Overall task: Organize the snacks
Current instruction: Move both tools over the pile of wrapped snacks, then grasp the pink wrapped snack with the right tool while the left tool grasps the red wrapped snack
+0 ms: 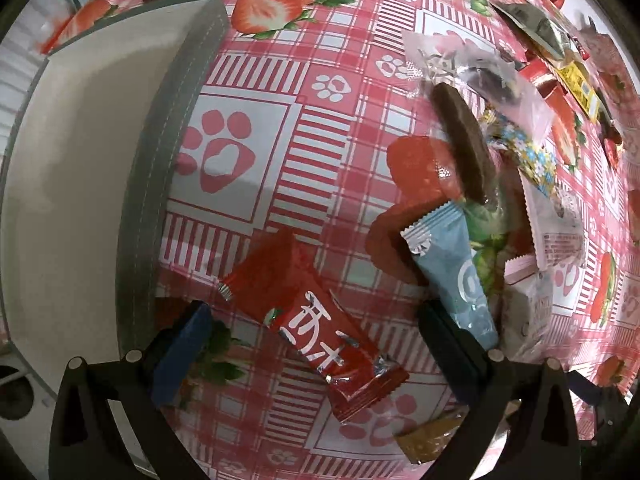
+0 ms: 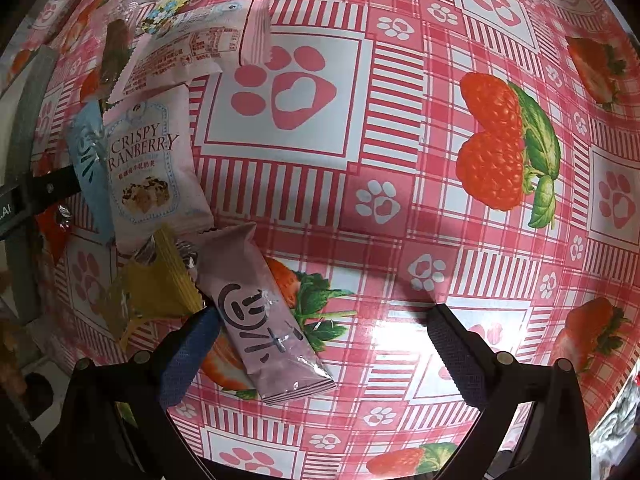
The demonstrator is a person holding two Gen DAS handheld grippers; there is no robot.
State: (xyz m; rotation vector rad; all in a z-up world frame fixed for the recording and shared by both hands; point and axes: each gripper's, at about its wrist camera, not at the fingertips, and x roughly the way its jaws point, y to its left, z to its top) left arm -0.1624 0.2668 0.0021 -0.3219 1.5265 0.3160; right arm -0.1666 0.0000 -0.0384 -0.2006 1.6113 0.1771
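In the left wrist view, my left gripper (image 1: 316, 344) is open just above the tablecloth, its fingers on either side of a red snack packet (image 1: 312, 320) with white characters. A light blue packet (image 1: 456, 276) lies against the right finger. A grey box (image 1: 176, 152) with a pale inside stands at the left. In the right wrist view, my right gripper (image 2: 324, 352) is open, with a mauve packet (image 2: 264, 316) lying between the fingers near the left one. A pink "Crispy Cranberry" packet (image 2: 152, 172) and a yellow packet (image 2: 160, 284) lie further left.
A pile of mixed snacks (image 1: 500, 128) lies at the right of the left view, with a brown biscuit (image 1: 464, 140) in clear wrap. More packets (image 2: 180, 40) sit at the upper left of the right view. The strawberry tablecloth (image 2: 400, 140) covers the table.
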